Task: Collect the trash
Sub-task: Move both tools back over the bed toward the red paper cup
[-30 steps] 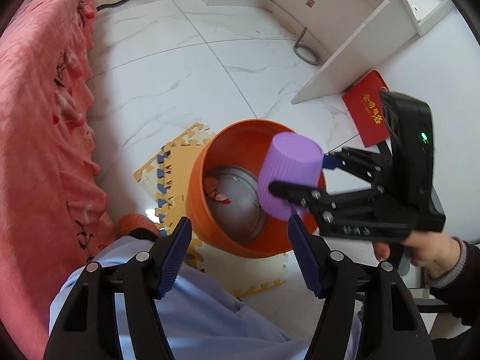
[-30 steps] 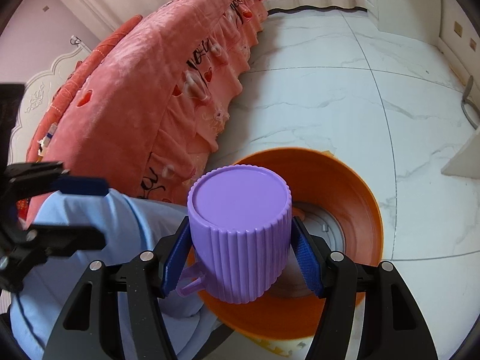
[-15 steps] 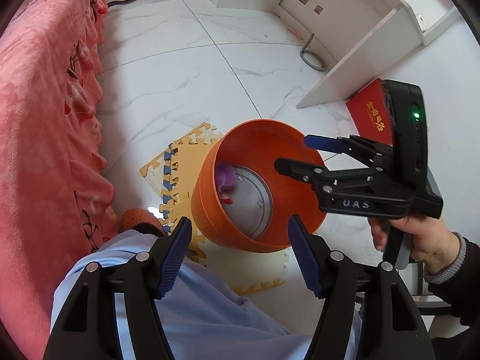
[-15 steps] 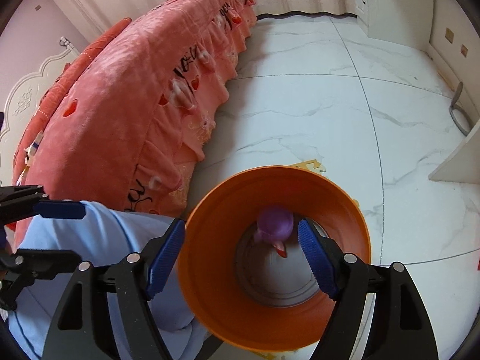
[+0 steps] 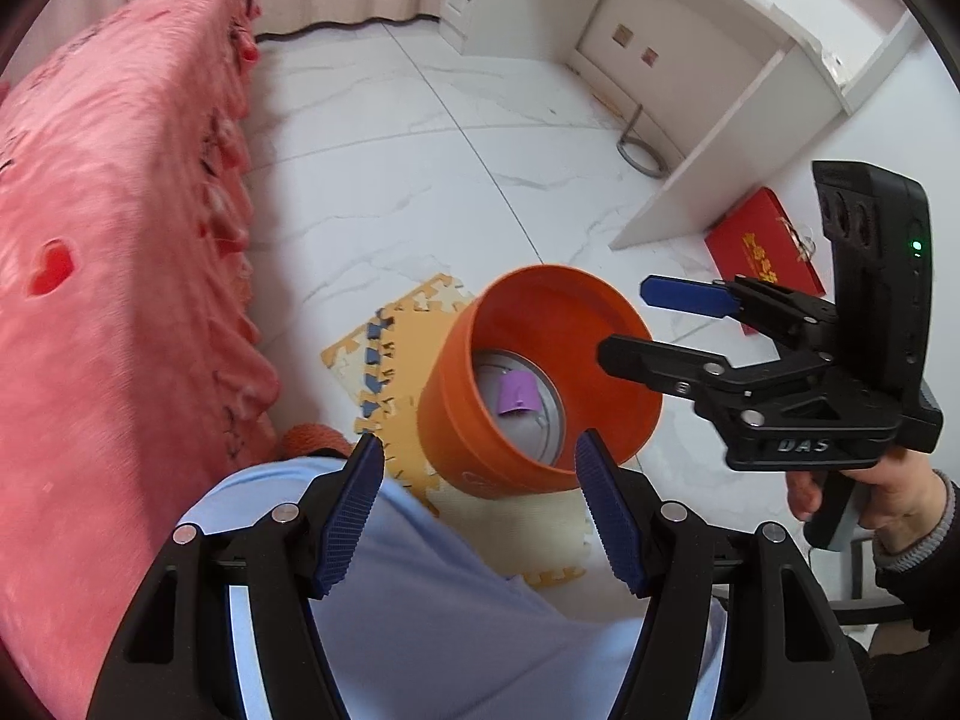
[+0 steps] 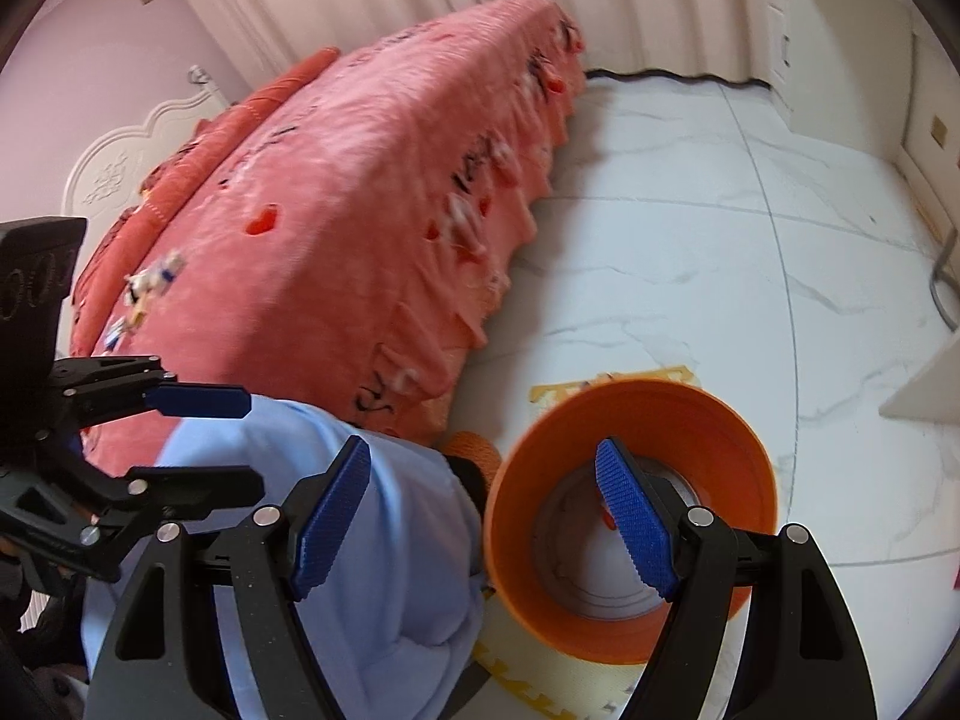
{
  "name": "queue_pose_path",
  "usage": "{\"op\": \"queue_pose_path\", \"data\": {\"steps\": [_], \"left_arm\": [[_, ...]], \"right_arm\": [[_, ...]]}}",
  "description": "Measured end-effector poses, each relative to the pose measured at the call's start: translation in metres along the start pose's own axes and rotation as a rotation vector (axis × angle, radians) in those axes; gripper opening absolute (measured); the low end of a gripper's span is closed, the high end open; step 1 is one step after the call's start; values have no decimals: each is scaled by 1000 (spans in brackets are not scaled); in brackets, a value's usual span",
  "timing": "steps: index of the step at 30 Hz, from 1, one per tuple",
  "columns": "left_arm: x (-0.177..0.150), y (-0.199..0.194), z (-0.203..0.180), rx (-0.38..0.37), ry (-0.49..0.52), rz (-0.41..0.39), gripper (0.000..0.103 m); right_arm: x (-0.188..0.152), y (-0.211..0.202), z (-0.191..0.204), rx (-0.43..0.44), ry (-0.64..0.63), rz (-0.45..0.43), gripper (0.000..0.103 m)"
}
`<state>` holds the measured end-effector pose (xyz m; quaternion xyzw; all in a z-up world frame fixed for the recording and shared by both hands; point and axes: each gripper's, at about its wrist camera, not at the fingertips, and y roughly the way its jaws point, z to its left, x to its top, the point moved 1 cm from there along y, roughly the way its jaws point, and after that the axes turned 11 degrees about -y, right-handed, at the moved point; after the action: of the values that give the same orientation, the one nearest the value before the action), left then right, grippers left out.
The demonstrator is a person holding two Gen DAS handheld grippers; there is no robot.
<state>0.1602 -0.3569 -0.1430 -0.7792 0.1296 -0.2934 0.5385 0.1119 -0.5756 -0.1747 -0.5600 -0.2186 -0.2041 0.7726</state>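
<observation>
An orange bin stands on the floor on a yellow foam mat. A purple cup lies on the bin's grey bottom. My left gripper is open and empty, above the person's light blue lap, near the bin's front rim. My right gripper is open and empty, held above the bin's right rim. In the right wrist view the right gripper is open over the bin's left rim; the cup is hidden there. The left gripper shows open at the left.
A bed with a pink cover fills the left side. A white desk stands at the back right with a red box on the white marble floor beside it. A few small items lie on the bed.
My right gripper opened and dropped the purple cup into the orange bin. Both grippers then rose and pulled back from the bin, the right one shifting right.
</observation>
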Motion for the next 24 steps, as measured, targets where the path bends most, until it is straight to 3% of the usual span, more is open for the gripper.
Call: {"op": "queue_pose_path", "data": {"steps": [4, 7, 16, 24], "left_arm": [[-12, -25, 8, 38, -10, -47, 67], [-23, -46, 15, 71, -17, -92, 84], [-65, -111, 50, 134, -122, -221, 84], [-116, -155, 95, 201, -261, -288, 85]], "right_arm": [[10, -13, 27, 39, -44, -16, 77], [15, -23, 51, 73, -88, -22, 83], [28, -32, 131, 176, -223, -32, 83], [42, -26, 210, 268, -346, -25, 83]]}}
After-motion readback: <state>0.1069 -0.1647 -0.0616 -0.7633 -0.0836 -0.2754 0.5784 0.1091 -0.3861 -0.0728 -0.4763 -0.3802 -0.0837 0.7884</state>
